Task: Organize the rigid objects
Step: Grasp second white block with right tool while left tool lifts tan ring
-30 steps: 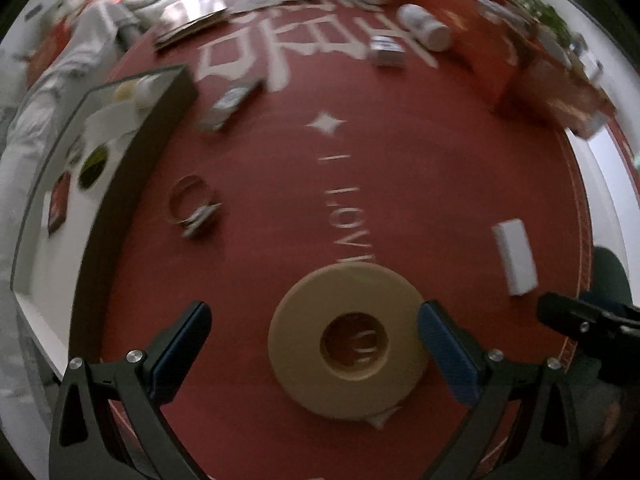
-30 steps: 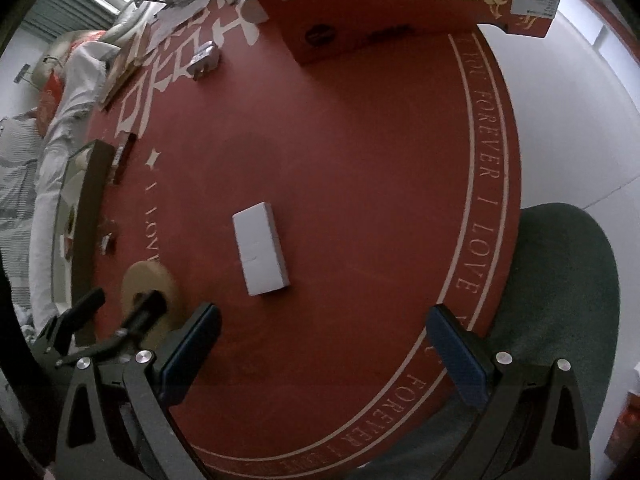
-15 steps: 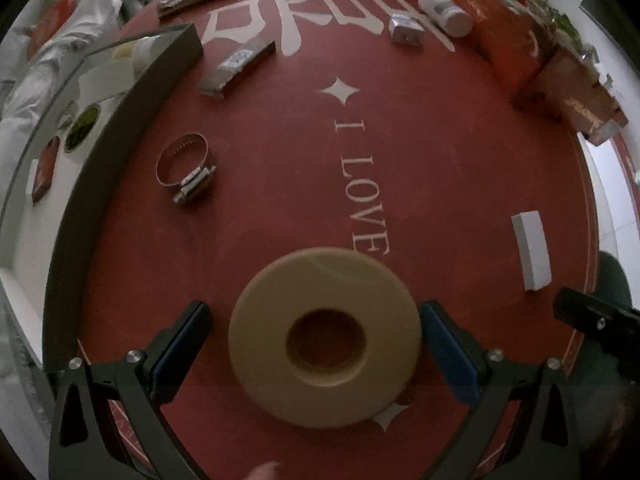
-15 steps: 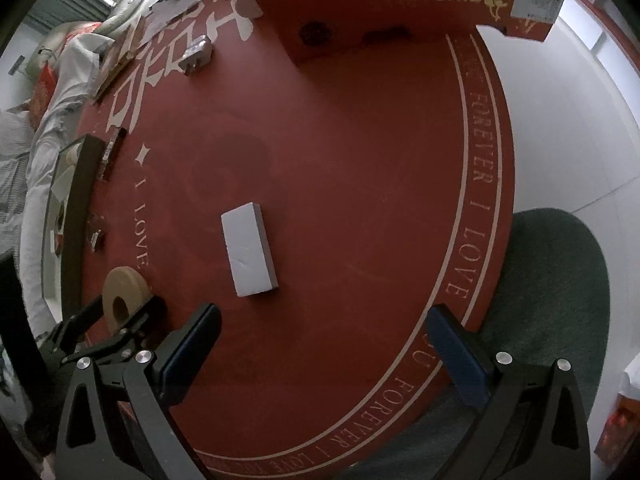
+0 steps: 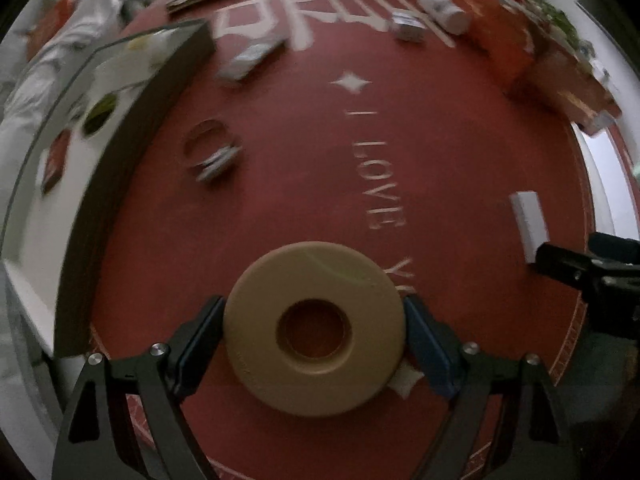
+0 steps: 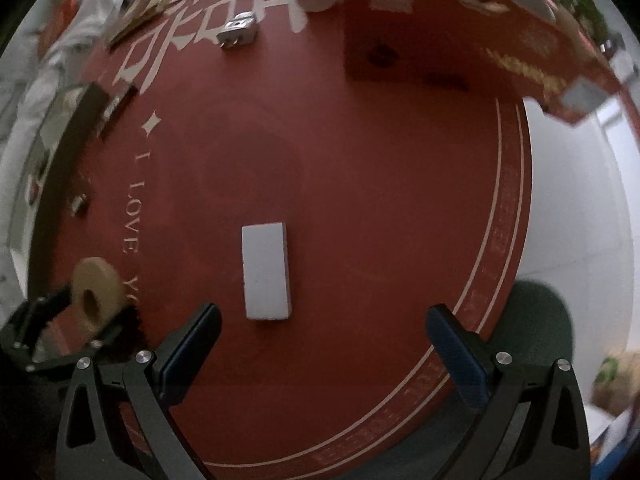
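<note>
A beige tape roll [image 5: 256, 340] lies flat on the red round table [image 5: 460, 168], near its front edge. My left gripper [image 5: 314, 312] points down over the roll; its jaws are closing and both blue pads meet the rim, one on each side. The roll [image 6: 100, 280] and the left gripper [image 6: 28, 344] also show at the far left of the right wrist view. A white rectangular block [image 6: 266, 270] lies on the table just beyond my right gripper [image 6: 322, 314], left of its middle line. That gripper is open with nothing between its fingers.
A tray with a dark wall [image 5: 132, 152] holding small items runs along the left. A metal hose clamp [image 5: 212, 152], a flat dark bar [image 5: 252, 58], a small metal piece [image 5: 408, 28], a white bottle [image 5: 442, 6] and red boxes [image 5: 520, 52] lie farther back. A green chair [image 6: 532, 320] stands beyond the table's right edge.
The left jaws have closed in from wide open until they touch the tape roll. The right gripper has rolled and shifted, so the white block now lies lengthwise, closer to its fingers.
</note>
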